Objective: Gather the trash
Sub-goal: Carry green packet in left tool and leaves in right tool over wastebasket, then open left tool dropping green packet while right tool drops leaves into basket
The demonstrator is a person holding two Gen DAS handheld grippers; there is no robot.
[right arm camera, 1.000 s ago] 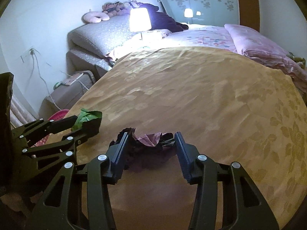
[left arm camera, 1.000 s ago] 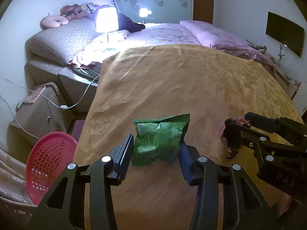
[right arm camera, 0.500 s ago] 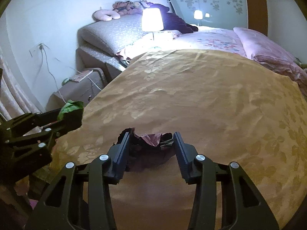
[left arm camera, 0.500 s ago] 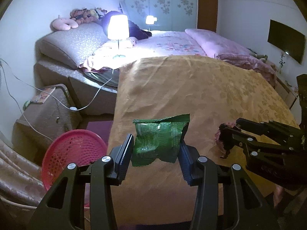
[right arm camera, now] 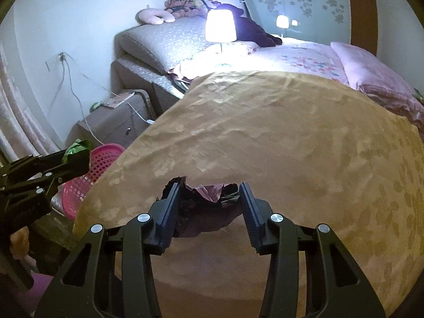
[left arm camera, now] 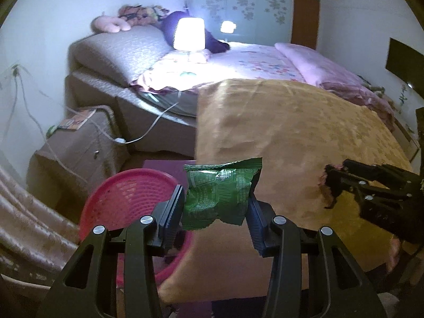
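Two pieces of trash in our jaws, heading for the pink basket

Our left gripper has its jaws clamped on the green snack bag, held up at the corner of the bed, just beside the pink basket on the floor; we judge it is held there so it can drop in. Our right gripper has its jaws clamped on a dark crumpled wrapper, farther from the basket and over the gold bedspread. Beyond the basket stand a brown nightstand with white cables trailing across it and a lit lamp at the head of the bed. The bedspread's hanging corner sits close to the basket's rim and could snag the right gripper's path.
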